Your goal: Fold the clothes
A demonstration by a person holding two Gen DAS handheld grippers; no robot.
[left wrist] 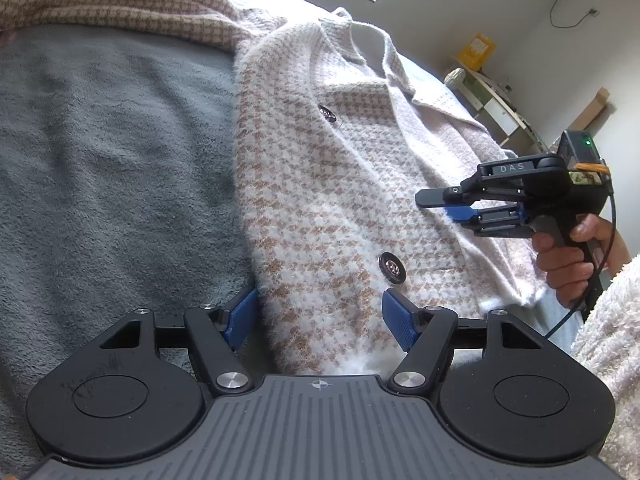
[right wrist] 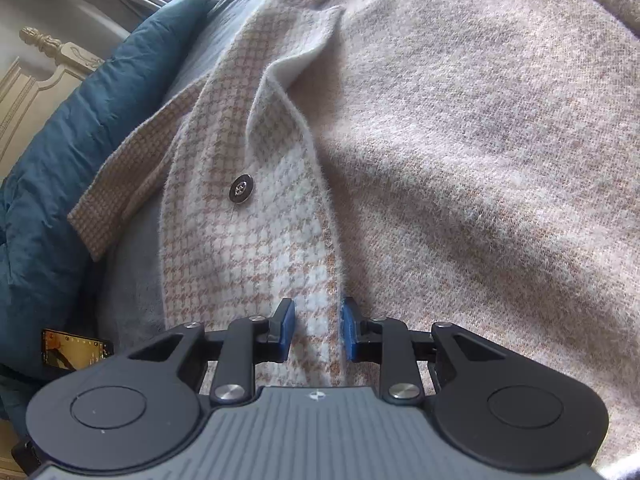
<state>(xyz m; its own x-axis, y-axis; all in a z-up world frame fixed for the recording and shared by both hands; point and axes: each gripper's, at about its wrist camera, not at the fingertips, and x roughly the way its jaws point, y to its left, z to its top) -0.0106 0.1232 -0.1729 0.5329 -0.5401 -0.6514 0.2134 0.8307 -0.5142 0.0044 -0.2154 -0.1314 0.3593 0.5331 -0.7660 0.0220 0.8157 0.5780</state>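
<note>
A fuzzy houndstooth jacket (left wrist: 320, 184) in beige and white lies open on a grey blanket (left wrist: 112, 160), with dark buttons (left wrist: 393, 267) down its front. My left gripper (left wrist: 320, 318) stands open at the jacket's near hem. One pad is beside the left edge and the other is over the cloth by the lower button. My right gripper (left wrist: 438, 206), held by a hand (left wrist: 564, 256), reaches in from the right. In the right wrist view this gripper (right wrist: 317, 326) has narrowed onto the jacket's (right wrist: 460, 160) front edge strip, its pads pressing either side. A button (right wrist: 240, 189) sits further up.
A teal quilt (right wrist: 72, 152) is bunched at the left, with a phone (right wrist: 76, 354) lying on it and a carved headboard (right wrist: 36, 76) behind. A shelf unit (left wrist: 492, 100) stands by the far wall. A fluffy white sleeve (left wrist: 612, 340) is at the right edge.
</note>
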